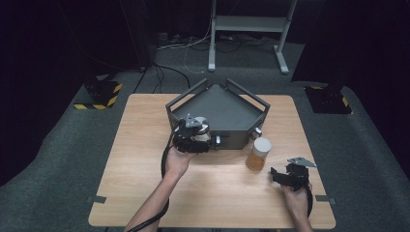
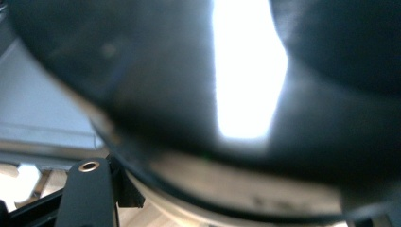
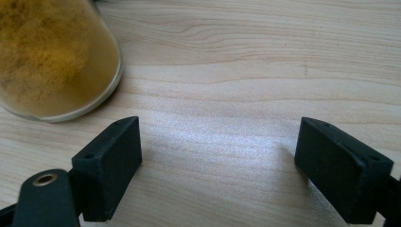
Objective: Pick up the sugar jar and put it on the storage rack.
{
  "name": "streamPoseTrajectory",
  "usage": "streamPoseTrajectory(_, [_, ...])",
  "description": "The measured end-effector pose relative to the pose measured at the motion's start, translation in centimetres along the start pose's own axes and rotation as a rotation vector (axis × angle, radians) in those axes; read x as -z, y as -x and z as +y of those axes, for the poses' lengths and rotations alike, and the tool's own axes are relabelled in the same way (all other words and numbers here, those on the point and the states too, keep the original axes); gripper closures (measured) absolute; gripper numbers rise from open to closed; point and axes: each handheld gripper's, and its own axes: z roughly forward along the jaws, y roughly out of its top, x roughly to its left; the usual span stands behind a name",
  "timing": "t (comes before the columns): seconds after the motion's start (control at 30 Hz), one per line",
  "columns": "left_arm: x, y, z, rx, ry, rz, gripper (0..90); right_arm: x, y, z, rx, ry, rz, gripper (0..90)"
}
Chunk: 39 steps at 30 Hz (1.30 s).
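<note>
High view: we noted the left gripper [image 1: 193, 135] clamped on a white-lidded jar [image 1: 203, 129] at the grey tray's [image 1: 227, 108] front edge; the right gripper [image 1: 285, 175] rested spread apart beside an amber jar [image 1: 258, 153].

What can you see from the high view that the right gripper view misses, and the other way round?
High view: the dark grey five-sided tray with rails, and the left gripper shut on a white-capped jar at the tray's front edge. Right gripper view: the fine yellow-brown powder seen up close, and bare wood between the right gripper and its open jaws. Both: the clear jar of yellow-brown powder standing on the light wooden table.
</note>
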Motion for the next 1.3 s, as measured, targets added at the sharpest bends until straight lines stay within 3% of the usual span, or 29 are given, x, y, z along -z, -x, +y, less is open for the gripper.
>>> streamPoseTrajectory(0.1, [-0.2,0.0,0.9,-0.012,-0.004,0.015,31.3,0.0,-0.1,0.0,0.004,-0.002,-0.003,14.9])
streamPoseTrajectory(0.33, [-1.5,-0.9,2.8,0.012,-0.009,0.043,31.3,0.0,-0.1,0.0,0.005,-0.002,-0.005,14.9])
streamPoseTrajectory(0.7, [-3.6,-1.5,4.6,0.04,-0.025,0.098,31.3,0.0,-0.1,0.1,0.006,-0.003,-0.005,14.9])
streamPoseTrajectory(1.03, [-5.4,-2.0,5.1,0.079,-0.037,0.138,31.3,0.0,-0.1,0.1,0.005,-0.003,-0.004,14.7])
streamPoseTrajectory(1.3, [-6.4,-2.1,5.2,0.087,-0.051,0.156,31.3,0.0,-0.2,0.1,0.009,-0.003,-0.004,14.8])
